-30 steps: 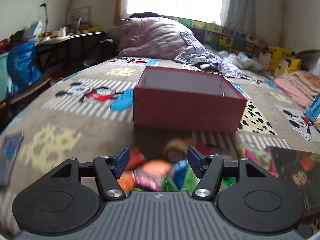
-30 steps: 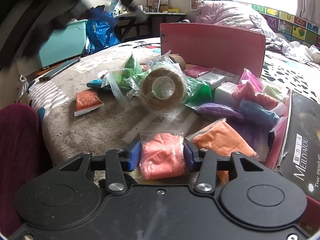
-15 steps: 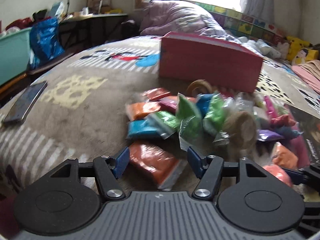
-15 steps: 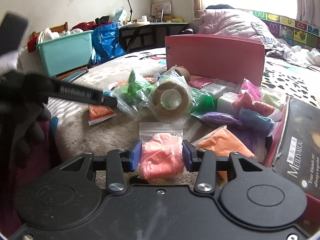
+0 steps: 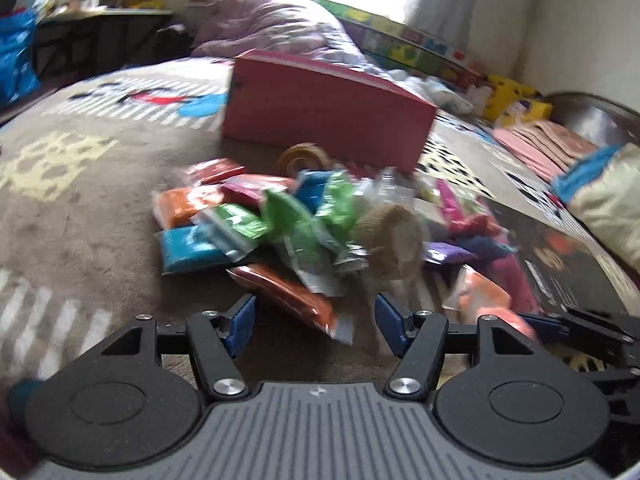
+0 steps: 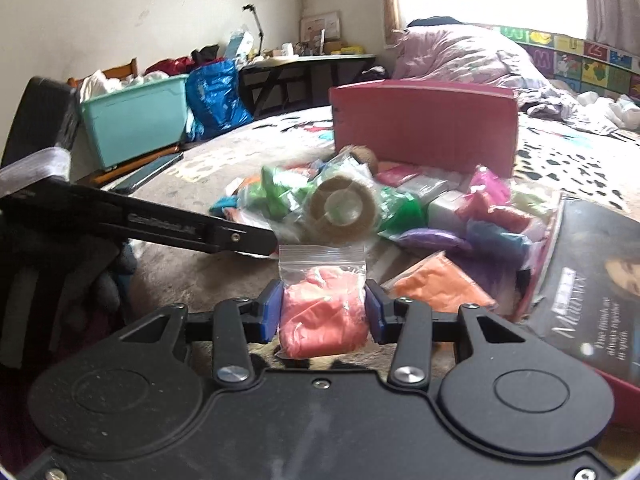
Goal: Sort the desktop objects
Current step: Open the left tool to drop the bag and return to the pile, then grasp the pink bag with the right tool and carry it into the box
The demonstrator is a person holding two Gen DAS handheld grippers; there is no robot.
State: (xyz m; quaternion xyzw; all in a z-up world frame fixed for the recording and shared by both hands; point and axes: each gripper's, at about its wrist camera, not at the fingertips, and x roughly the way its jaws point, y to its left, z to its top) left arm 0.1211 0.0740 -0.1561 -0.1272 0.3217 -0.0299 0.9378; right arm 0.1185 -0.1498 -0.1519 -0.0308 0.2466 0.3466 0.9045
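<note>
While pinching the pink bag [image 6: 322,312] in the right gripper [image 6: 322,310], lift clear toward the red box [image 6: 424,128]; centre the spread, empty left gripper [image 5: 316,322] over the orange bag [image 5: 288,296] first.

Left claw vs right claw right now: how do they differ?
The left claw stands open and empty; the right claw is shut on a clear zip bag of pink clay. The left claw's blue pads sit either side of a dark orange clay bag lying on the blanket, not pressing it; the right claw's pads squeeze their bag. Both are black with blue pads and face the pile.
</note>
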